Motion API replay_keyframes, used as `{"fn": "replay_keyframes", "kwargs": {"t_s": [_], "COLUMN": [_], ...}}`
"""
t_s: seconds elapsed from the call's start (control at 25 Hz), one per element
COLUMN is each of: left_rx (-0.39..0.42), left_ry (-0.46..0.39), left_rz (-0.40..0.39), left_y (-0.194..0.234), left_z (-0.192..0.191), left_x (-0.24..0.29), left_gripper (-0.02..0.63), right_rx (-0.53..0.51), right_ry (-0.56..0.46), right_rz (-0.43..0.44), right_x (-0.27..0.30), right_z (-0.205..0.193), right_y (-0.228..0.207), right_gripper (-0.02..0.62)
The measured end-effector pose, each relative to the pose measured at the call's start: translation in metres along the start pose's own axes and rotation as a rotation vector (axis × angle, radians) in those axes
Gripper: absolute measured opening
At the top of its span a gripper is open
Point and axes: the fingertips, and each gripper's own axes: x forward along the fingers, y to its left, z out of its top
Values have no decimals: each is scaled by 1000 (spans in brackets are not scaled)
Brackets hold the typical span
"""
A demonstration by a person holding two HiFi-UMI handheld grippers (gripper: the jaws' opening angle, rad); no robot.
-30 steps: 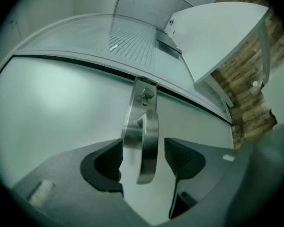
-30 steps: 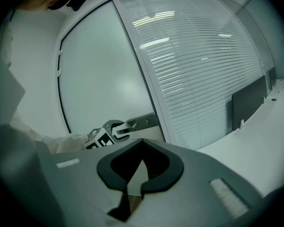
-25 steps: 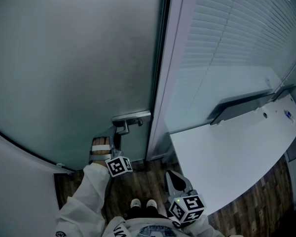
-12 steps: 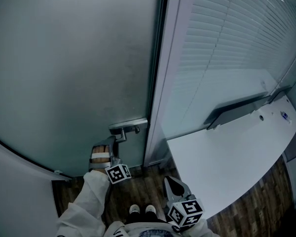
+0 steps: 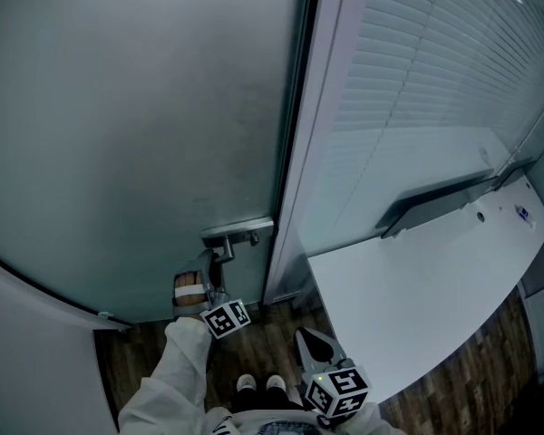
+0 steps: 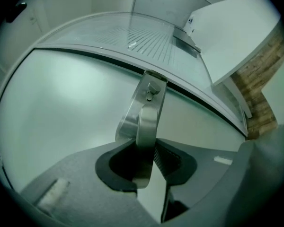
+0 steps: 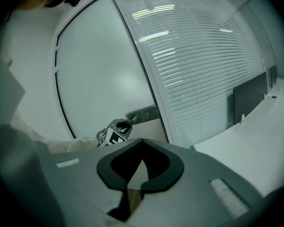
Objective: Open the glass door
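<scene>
The frosted glass door (image 5: 145, 152) stands closed against its pale frame (image 5: 299, 152). A metal handle (image 5: 228, 239) sits at the door's right edge, low in the head view. My left gripper (image 5: 214, 263) reaches up to it from below. In the left gripper view the steel lever (image 6: 146, 122) runs down between the jaws, and the left gripper (image 6: 149, 171) is shut on it. My right gripper (image 5: 313, 341) hangs back near the person's body, away from the door. Seen in its own view, the right gripper (image 7: 131, 187) is shut on nothing.
A glass wall with white blinds (image 5: 417, 80) adjoins the door on the right. A white curved counter (image 5: 417, 297) juts out beside my right gripper. A dark flat panel (image 5: 435, 198) stands on it. Wood floor (image 5: 263, 338) and the person's shoes (image 5: 258, 383) lie below.
My left gripper has edged up onto the lever, rolled a little and closed on it. The right gripper has stayed where it was.
</scene>
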Motion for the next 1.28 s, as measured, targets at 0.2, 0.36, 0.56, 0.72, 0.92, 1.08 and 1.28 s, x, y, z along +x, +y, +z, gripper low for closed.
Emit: {"fn": "replay_keyframes", "kwargs": {"t_s": [0.2,0.36,0.56,0.72,0.92,1.08,1.28], "left_rx": [-264,-341,-353,-345,-327,-321,-308], "left_ry": [-22,-5,-1,3,14,6,22], "left_rz": [-24,-41,-62,-70,-82,-77,-65], "left_y": [-16,-16,-9,-11,-8,-19,-22], "left_z": [-5,-6,-3,-3,-2,-4,-5], "left_x": [6,9,3,-5,-13,-27,-42], "left_gripper": [107,109,107,109,107,107,107], "right_rx": [-7,-4,-16,-16,11,19,17], "right_ry": [28,49,50,56,60,58,65], "right_rz": [15,28,80,92,68,67,83], "right_x": [2,11,19,16,7,-2,-18], "right_z": [-7,-11,0,-5,2,-11,-21], "right_y": [3,4,22,24,8,-4,-10], "right_gripper": [5,5,5,5,5,5,5]}}
